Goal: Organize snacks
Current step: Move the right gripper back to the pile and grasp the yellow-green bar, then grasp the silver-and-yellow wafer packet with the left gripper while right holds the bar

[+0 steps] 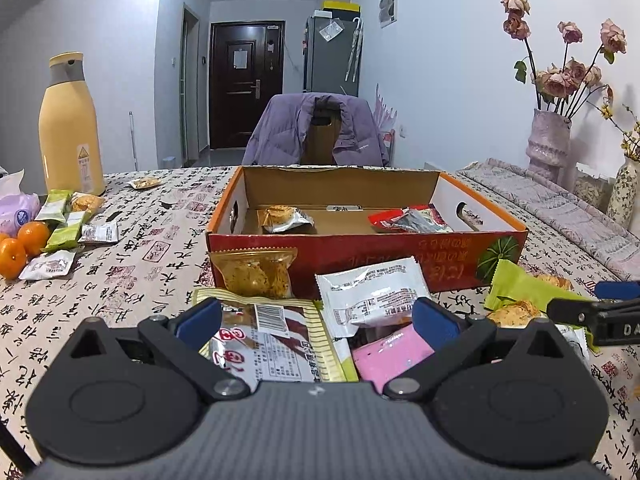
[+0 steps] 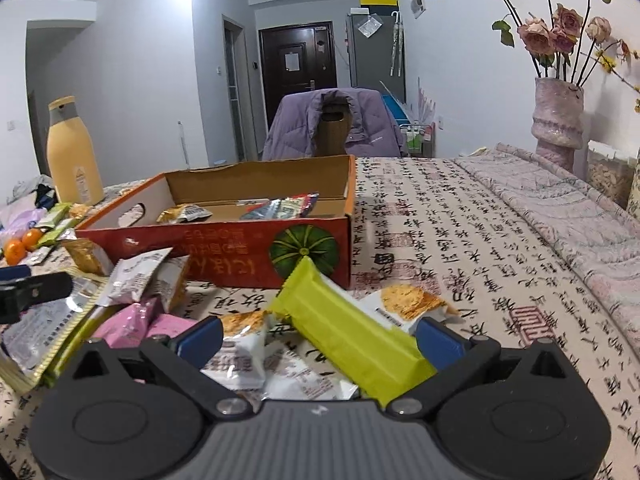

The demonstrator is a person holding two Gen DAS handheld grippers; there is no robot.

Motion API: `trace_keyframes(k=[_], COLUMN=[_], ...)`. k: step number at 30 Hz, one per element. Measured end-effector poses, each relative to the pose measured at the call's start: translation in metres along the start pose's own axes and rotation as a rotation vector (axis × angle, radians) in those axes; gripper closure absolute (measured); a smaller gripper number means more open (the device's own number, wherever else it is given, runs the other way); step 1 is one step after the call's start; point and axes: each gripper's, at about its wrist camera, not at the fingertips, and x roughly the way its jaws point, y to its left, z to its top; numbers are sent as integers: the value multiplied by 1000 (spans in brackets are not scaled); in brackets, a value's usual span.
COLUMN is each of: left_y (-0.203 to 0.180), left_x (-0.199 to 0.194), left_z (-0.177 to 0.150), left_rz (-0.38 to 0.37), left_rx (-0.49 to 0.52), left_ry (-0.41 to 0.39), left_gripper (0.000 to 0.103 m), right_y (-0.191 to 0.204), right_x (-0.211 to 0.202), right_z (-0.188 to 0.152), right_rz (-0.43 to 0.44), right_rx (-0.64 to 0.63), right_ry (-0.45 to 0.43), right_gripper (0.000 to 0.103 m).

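An open red cardboard box [image 1: 360,250] [image 2: 224,246] stands mid-table with a cookie packet [image 1: 286,218] and a red packet [image 1: 412,220] inside. A pile of snacks lies before it: a white packet [image 1: 372,296], a yellow cookie packet [image 1: 254,274], a pink packet [image 1: 394,354], a striped packet [image 1: 272,340]. My left gripper [image 1: 318,316] is open above this pile. My right gripper [image 2: 320,334] is open, a lime-green packet [image 2: 348,328] lying between its fingers with white packets [image 2: 248,344] beneath. The right gripper's tip [image 1: 592,312] shows in the left wrist view.
A yellow thermos [image 1: 70,128], tangerines [image 1: 20,246] and more green and white packets [image 1: 70,224] sit at the left. Flower vases [image 1: 548,146] and a folded cloth [image 1: 560,208] line the right side. A chair with a purple jacket [image 1: 316,130] stands behind the table.
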Motion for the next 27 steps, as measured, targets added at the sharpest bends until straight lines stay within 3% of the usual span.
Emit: trace_keyframes(k=[6,9,10,15,19,21,23,27], left_y=[1,2,3,1,0,0,0,2], left_x=[0,0,1,0,1,0,-1,-2], left_z=[1,1,1,0,2,2,2,0], left_rz=[5,7,7,1,14,14,12,14], left_rx=[-1,-4,-7,-2,3,1,-1,-11], left_ry=[4,6,9,12,18,16,16,18], left_gripper=[0,0,0,0,0,0,0,0], right_y=[-2,1,3,13,14,12,10,15], right_x=[19,30,33,46,46,46,45,37], right_z=[9,10,10,9,7,7,7,6], right_rz=[-62,-49,-49,-15,6,26,52,43], right_rx=[-117,-211,-240,-339,-339,-323,-310,-307], right_ry=[74,121,134,180,178,178,180,149], right_gripper=[16,35,47,44,47,52,67,68])
